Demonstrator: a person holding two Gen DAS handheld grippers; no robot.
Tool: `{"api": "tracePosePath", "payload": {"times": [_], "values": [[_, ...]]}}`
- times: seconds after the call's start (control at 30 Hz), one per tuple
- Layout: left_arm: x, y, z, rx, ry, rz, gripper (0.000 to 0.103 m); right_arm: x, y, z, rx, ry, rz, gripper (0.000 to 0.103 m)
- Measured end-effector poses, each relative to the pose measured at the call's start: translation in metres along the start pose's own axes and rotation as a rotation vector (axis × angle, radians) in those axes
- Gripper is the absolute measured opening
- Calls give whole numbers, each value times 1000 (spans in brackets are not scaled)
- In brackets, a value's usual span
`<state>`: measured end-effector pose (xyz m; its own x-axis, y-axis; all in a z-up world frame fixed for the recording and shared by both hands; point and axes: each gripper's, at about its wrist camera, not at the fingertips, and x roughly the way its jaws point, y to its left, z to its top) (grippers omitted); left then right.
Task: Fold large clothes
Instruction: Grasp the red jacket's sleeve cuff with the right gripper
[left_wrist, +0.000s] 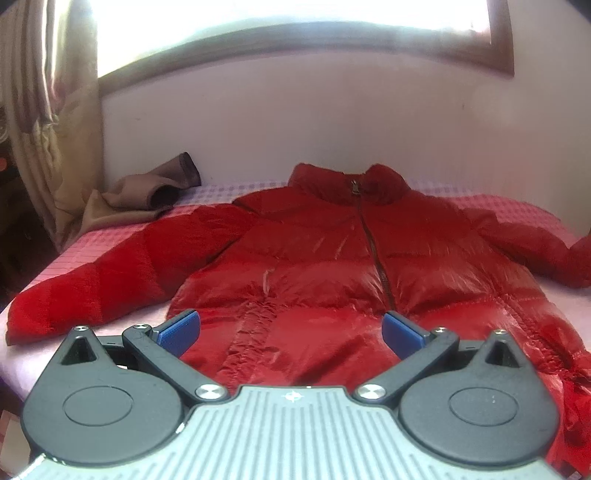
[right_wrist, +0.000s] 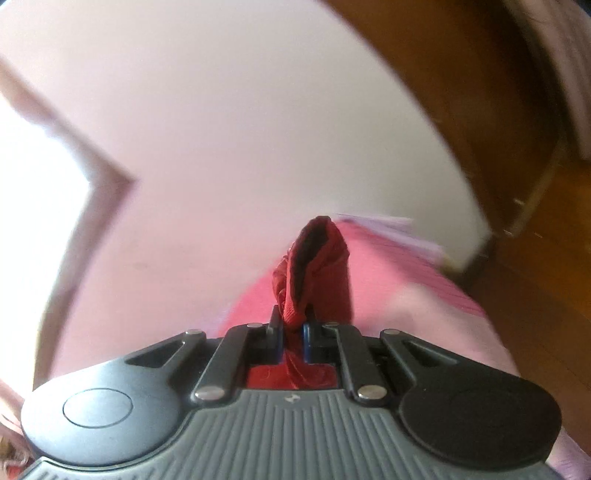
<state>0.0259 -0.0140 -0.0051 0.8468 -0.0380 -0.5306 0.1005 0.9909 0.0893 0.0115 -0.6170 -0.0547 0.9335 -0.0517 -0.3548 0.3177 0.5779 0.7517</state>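
A red puffer jacket (left_wrist: 317, 266) lies face up on the pink bed (left_wrist: 110, 236), zipped, collar toward the wall, both sleeves spread out. My left gripper (left_wrist: 291, 330) is open and empty, hovering over the jacket's lower hem, left of the zipper. In the right wrist view my right gripper (right_wrist: 291, 332) is shut on the jacket's red sleeve cuff (right_wrist: 317, 258), which stands up between the fingers above the pink bedsheet (right_wrist: 406, 295). The rest of that sleeve is hidden behind the gripper.
A brown garment (left_wrist: 147, 195) lies crumpled at the bed's back left, next to a patterned curtain (left_wrist: 48, 129). A white wall (left_wrist: 295, 118) and window frame run behind the bed. A wooden door or cabinet (right_wrist: 480, 92) stands to the right.
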Motion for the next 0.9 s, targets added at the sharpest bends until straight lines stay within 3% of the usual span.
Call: {"api": "tracePosePath", "payload": {"times": [0.2,0.43,0.7,0.9], "values": [[-15,24,0,-42,-29,15,103,25,109,-16,-91,39,146,9],[-23,56,-5,-66,-46,45,103,77,217,-76,-148,142,286,8],[-14,87,-15,-103,-13,69,103,142,293,-167,-187,311,355,8],[-6,104,-20,-120,7,79,103,164,323,-234,-236,420,325,8]]}}
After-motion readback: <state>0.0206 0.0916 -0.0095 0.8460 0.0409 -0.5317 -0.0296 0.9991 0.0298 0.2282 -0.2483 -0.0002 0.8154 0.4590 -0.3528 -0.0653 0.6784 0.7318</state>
